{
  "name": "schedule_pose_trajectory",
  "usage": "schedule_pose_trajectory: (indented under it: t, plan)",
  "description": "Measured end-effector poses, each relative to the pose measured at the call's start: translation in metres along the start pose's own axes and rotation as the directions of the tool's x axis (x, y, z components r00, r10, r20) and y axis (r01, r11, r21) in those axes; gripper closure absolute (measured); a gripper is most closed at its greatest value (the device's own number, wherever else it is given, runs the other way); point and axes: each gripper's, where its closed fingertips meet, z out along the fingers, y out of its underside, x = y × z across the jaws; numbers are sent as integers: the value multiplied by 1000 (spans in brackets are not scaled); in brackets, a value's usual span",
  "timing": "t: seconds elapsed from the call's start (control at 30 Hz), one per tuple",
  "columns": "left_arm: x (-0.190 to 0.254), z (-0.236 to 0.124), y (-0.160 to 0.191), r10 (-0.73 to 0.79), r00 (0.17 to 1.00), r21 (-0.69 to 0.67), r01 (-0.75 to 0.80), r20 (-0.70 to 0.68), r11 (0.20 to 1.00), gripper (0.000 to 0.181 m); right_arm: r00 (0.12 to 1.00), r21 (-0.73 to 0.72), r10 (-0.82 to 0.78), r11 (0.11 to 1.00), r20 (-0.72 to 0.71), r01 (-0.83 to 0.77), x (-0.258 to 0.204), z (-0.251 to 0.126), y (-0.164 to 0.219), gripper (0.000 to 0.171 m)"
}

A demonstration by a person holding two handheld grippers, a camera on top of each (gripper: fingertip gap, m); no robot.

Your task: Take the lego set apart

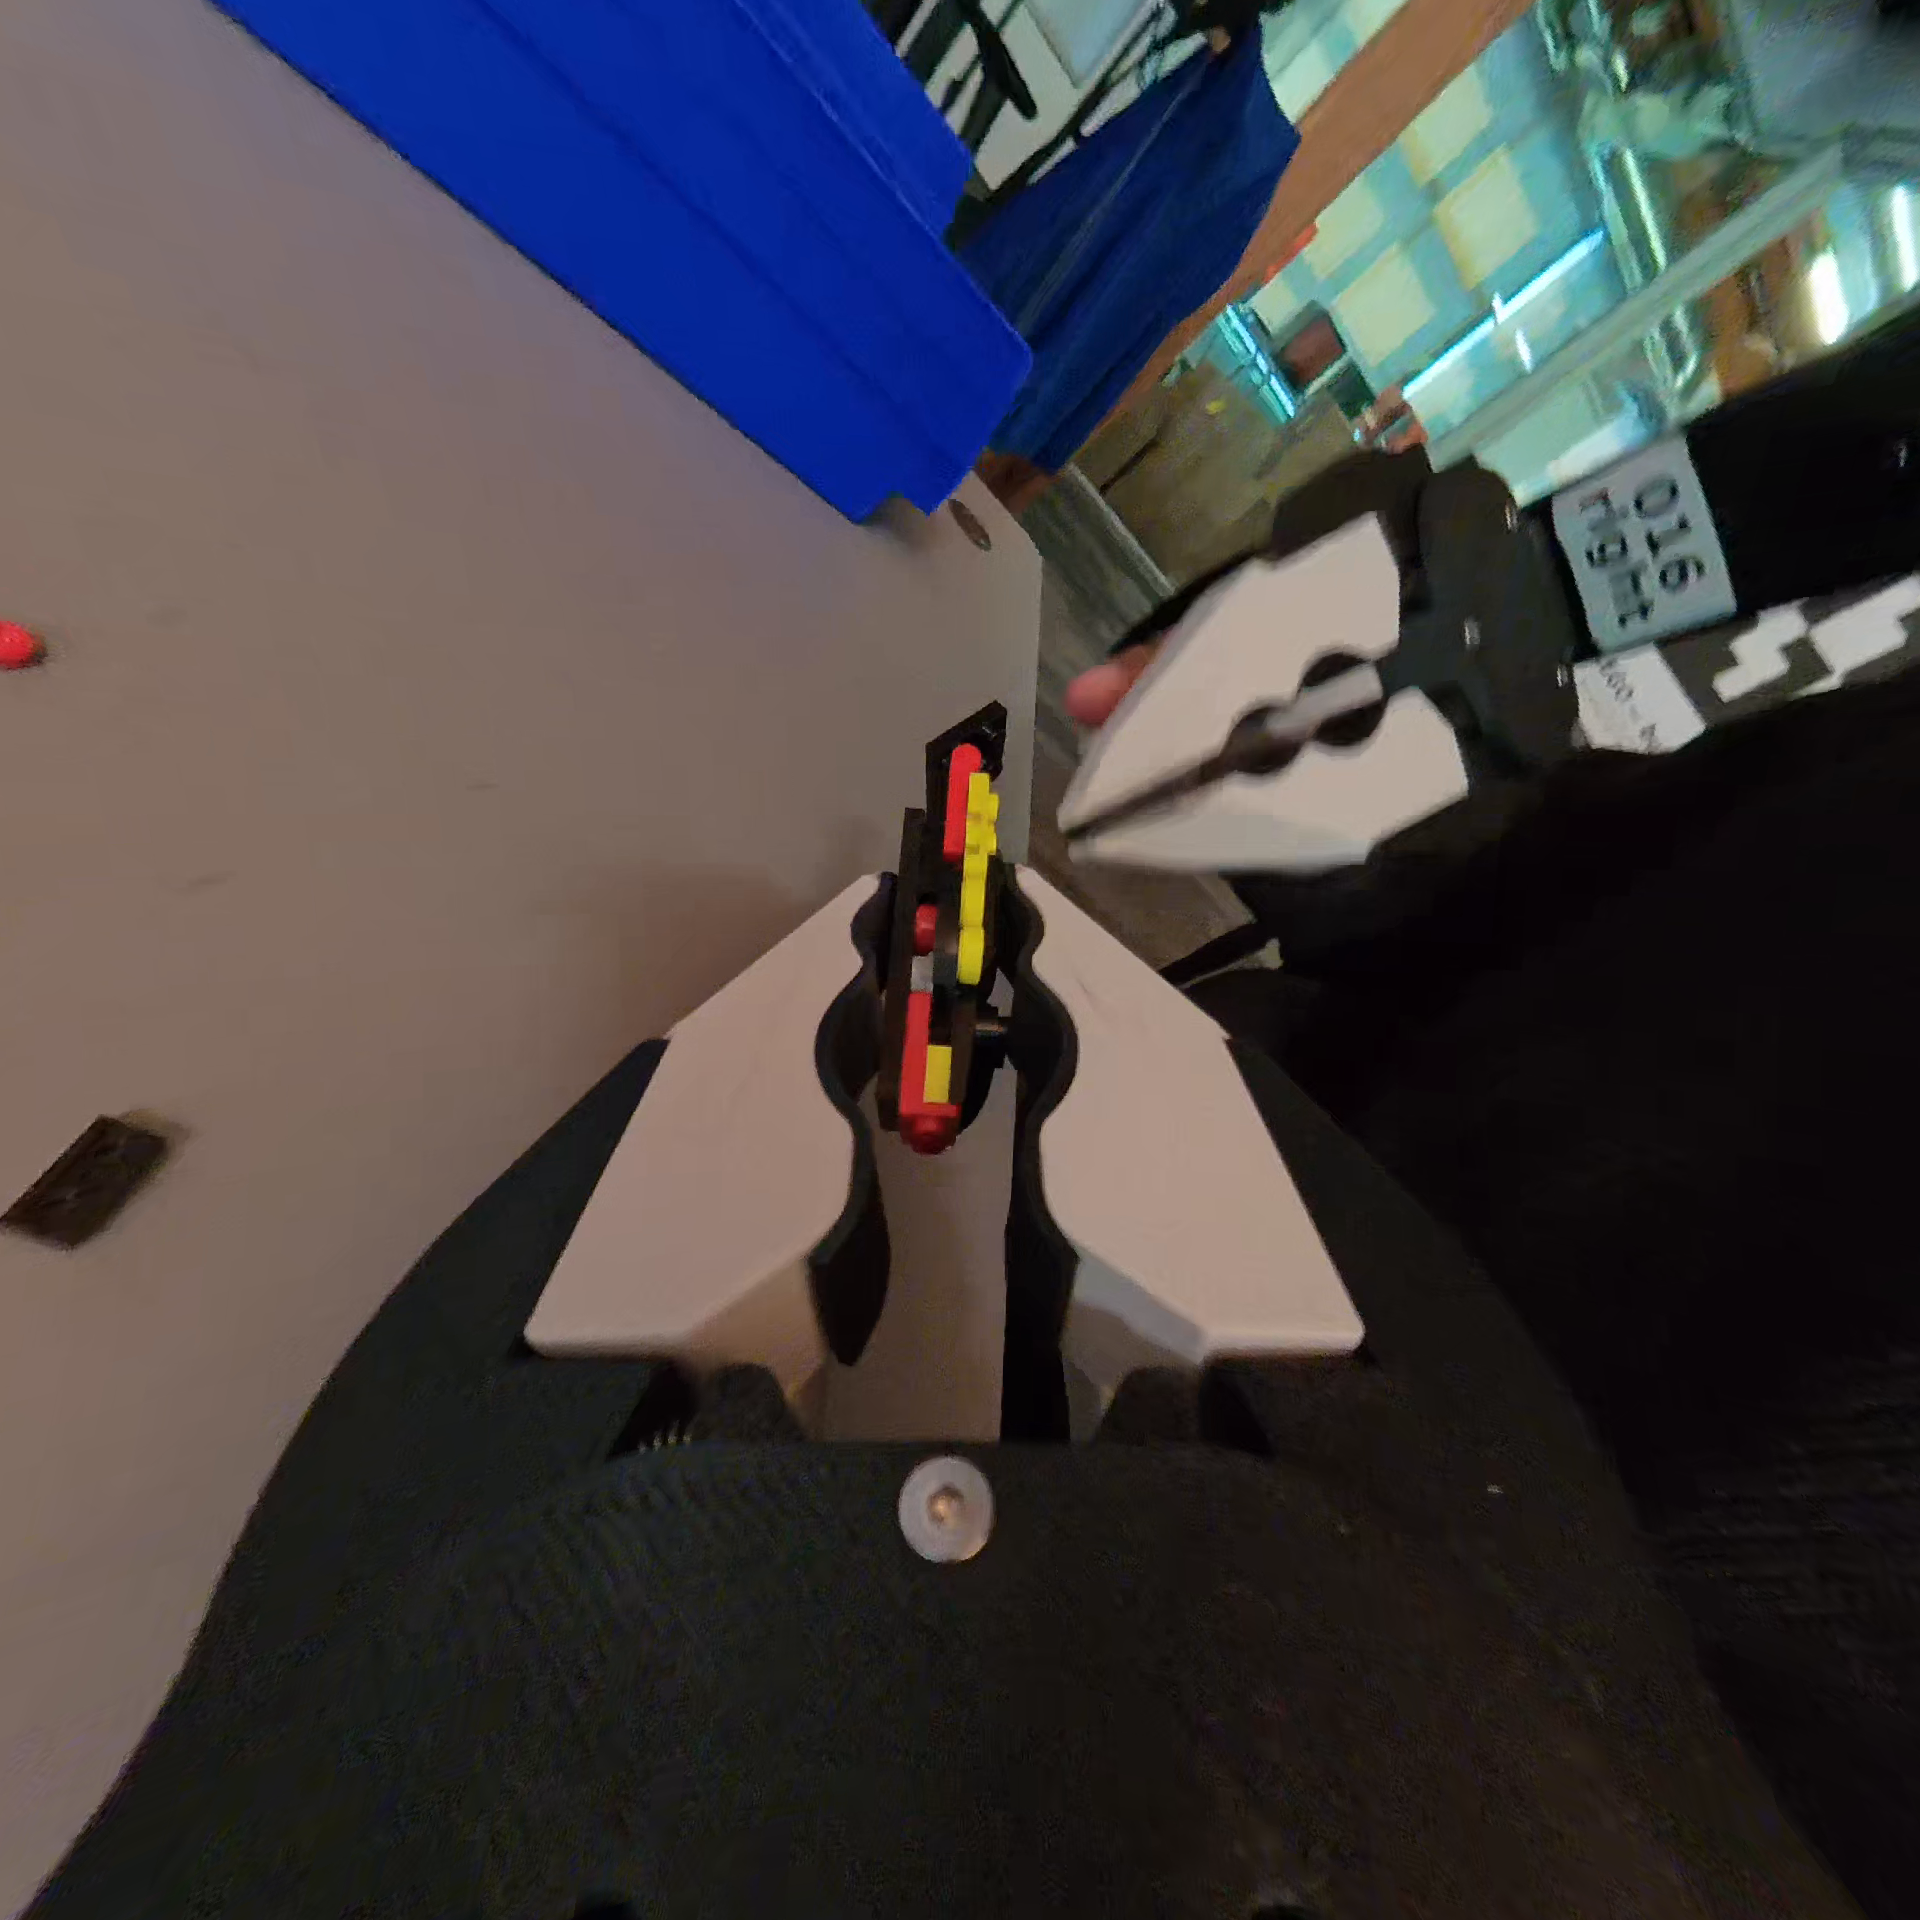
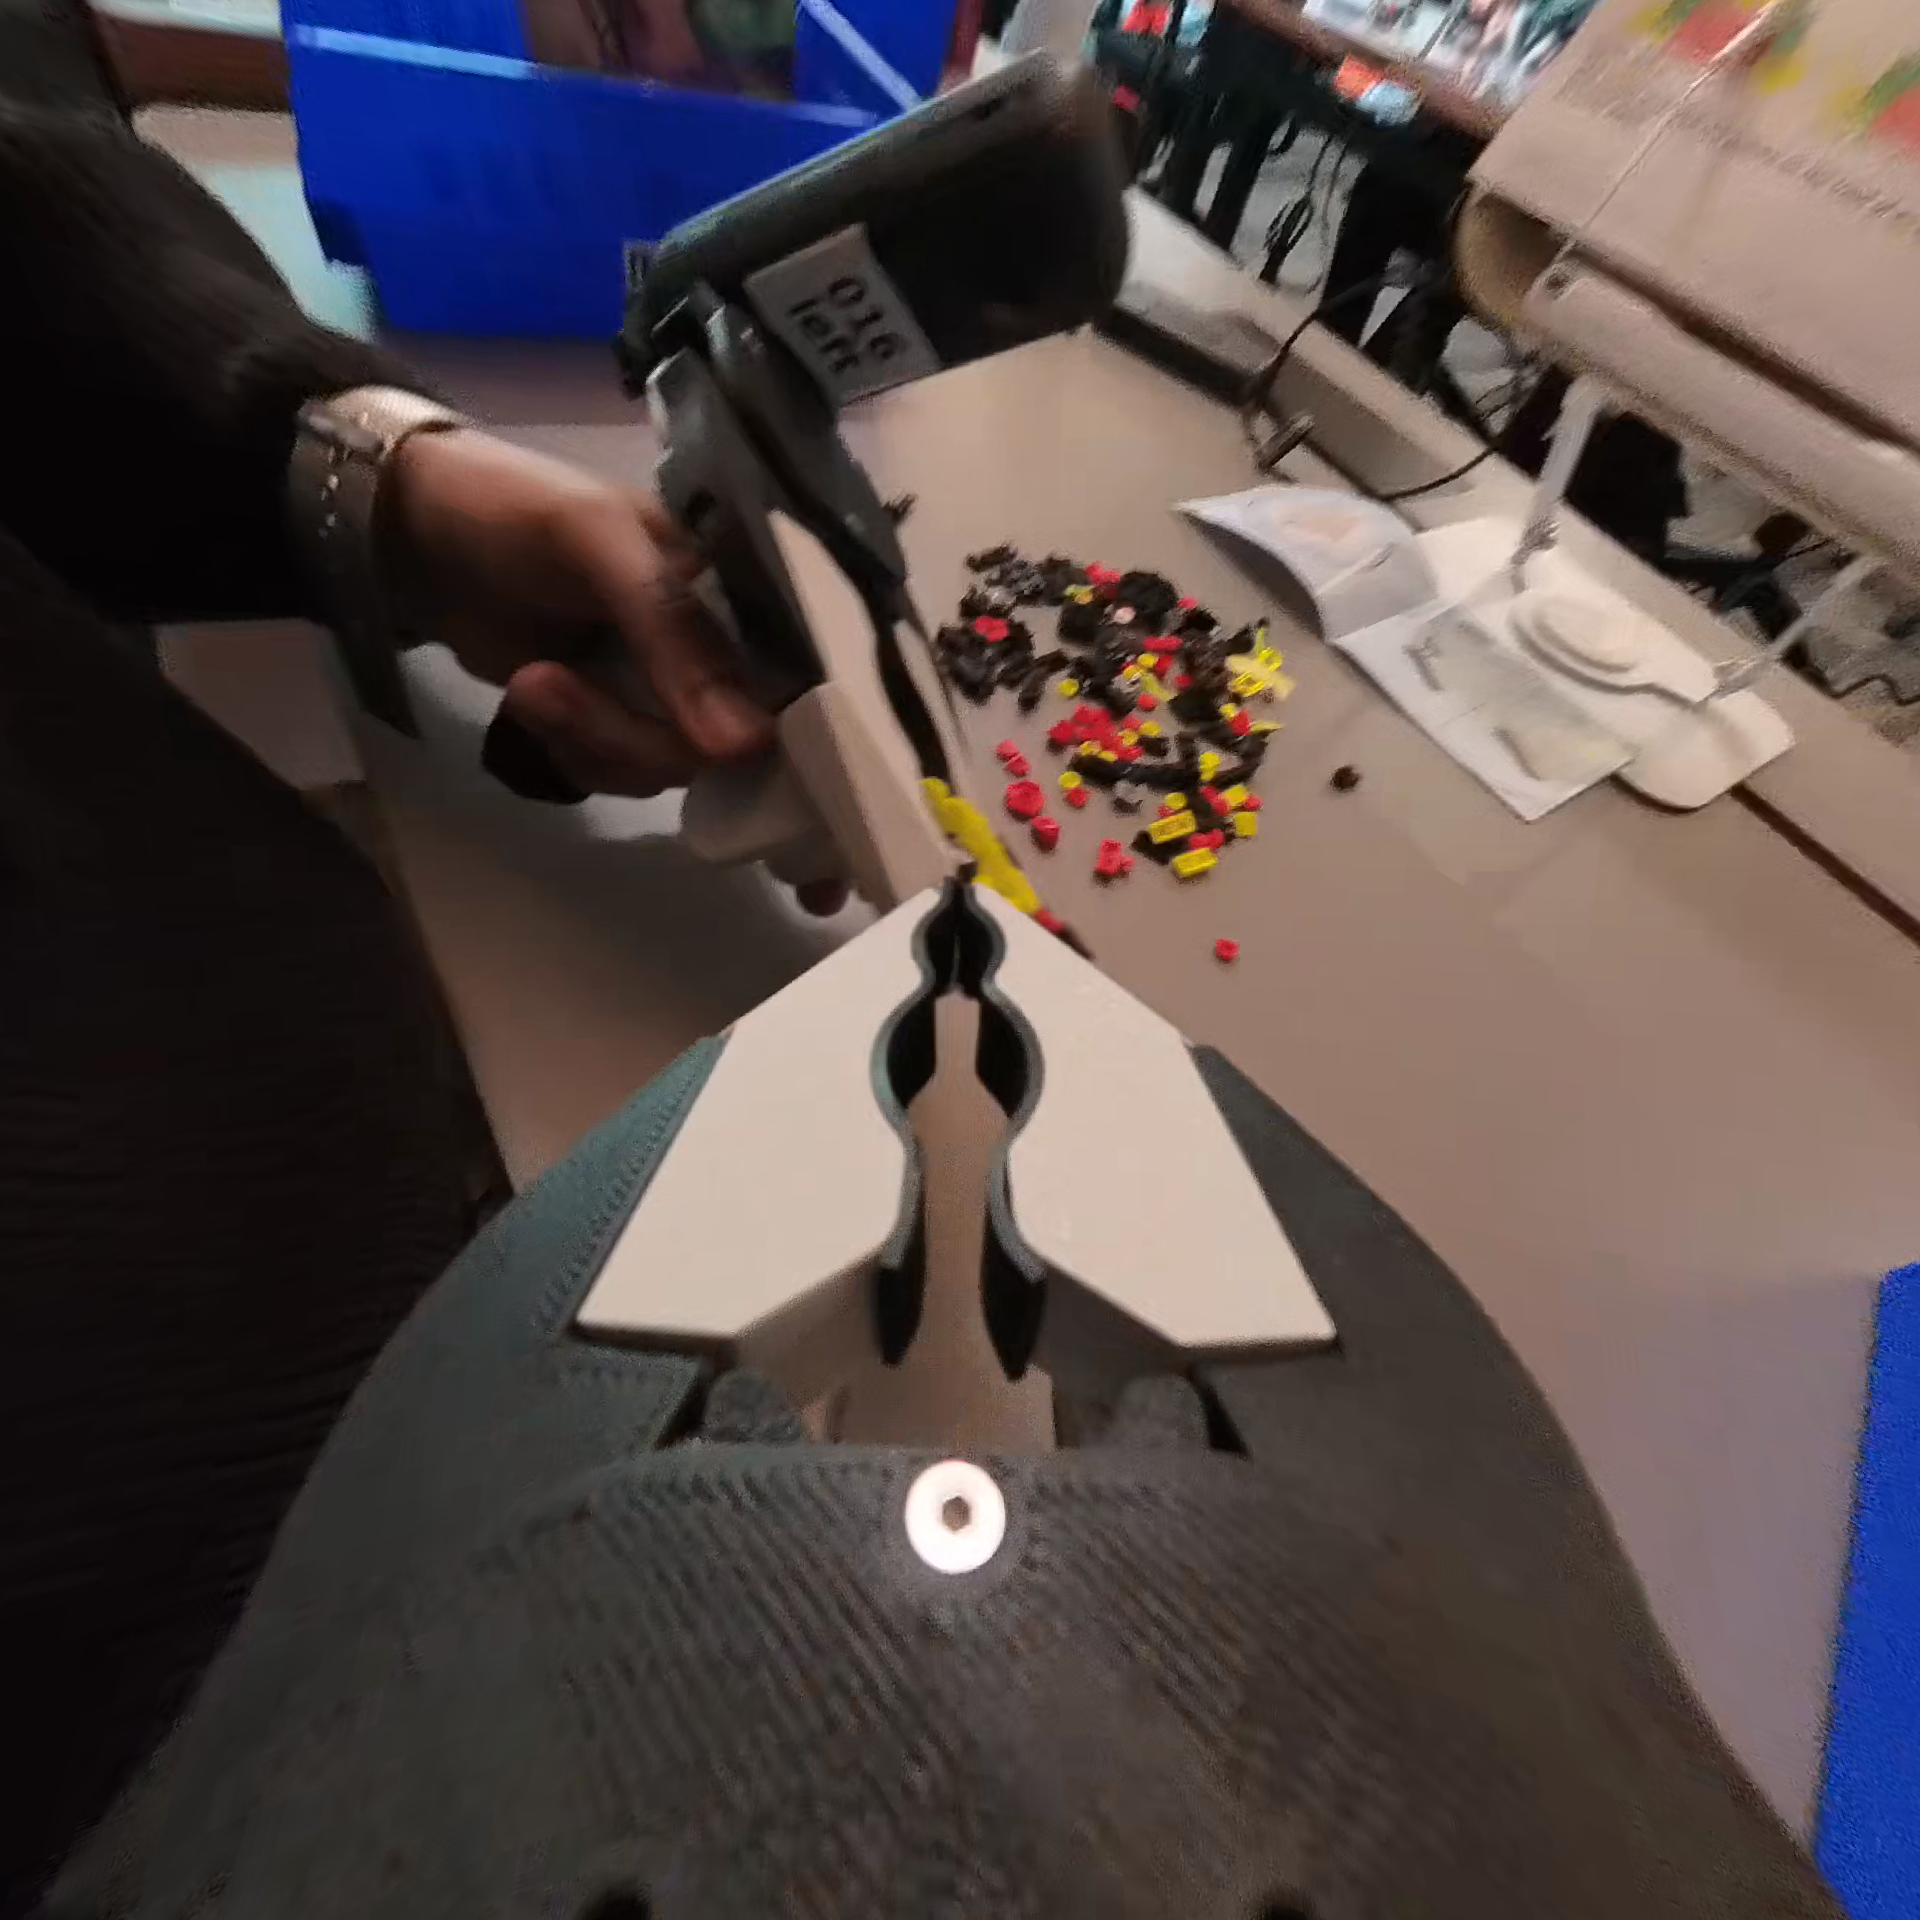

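Left tongs (image 1: 940, 883) clamp studded plastic lego set (image 1: 951, 935); right tongs (image 2: 958, 894) pinched together, empty

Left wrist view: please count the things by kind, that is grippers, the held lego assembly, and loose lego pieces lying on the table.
Grippers: 2 (left gripper, right gripper)
Held lego assembly: 1
Loose pieces on the table: 2 (black plate, red piece)
Total: 5
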Motion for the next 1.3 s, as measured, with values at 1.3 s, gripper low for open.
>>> schedule_pose_trajectory:
  t: [1.3]
  plan:
    - [-13,-7,-10,-34,998,75,31,43,997,166,927,39,375,926,21,-375,34,-4,16,171]
